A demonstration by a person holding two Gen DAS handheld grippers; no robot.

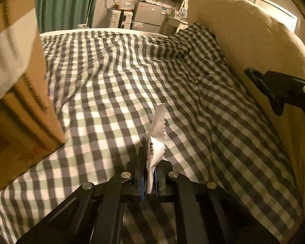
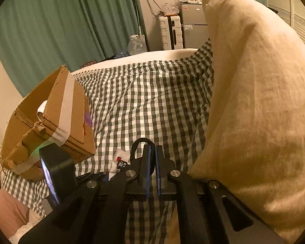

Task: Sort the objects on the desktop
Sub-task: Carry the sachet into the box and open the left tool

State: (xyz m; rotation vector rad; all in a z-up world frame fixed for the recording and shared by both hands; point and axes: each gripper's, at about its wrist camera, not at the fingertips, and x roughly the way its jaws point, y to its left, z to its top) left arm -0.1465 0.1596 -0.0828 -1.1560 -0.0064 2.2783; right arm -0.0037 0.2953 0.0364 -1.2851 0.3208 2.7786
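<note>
Left wrist view: the left claw is closed on a white sachet above the checked bed cover. The right claw pinches a black loop. Neither is in the cardboard box at the bed's left edge yet; sorting is unfinished.

**White sachet pinched over the checked bedcover**

The left gripper, a black linkage with blue-edged pads, is clamped on a small white paper sachet with a zigzag-cut top edge, which stands upright between the fingers. Below lies a rumpled grey, white and pale green checked cloth. A brown cardboard box with pale tape sits at the left. A large cream cushion leans at the right, with the black right gripper in front of it.
</note>
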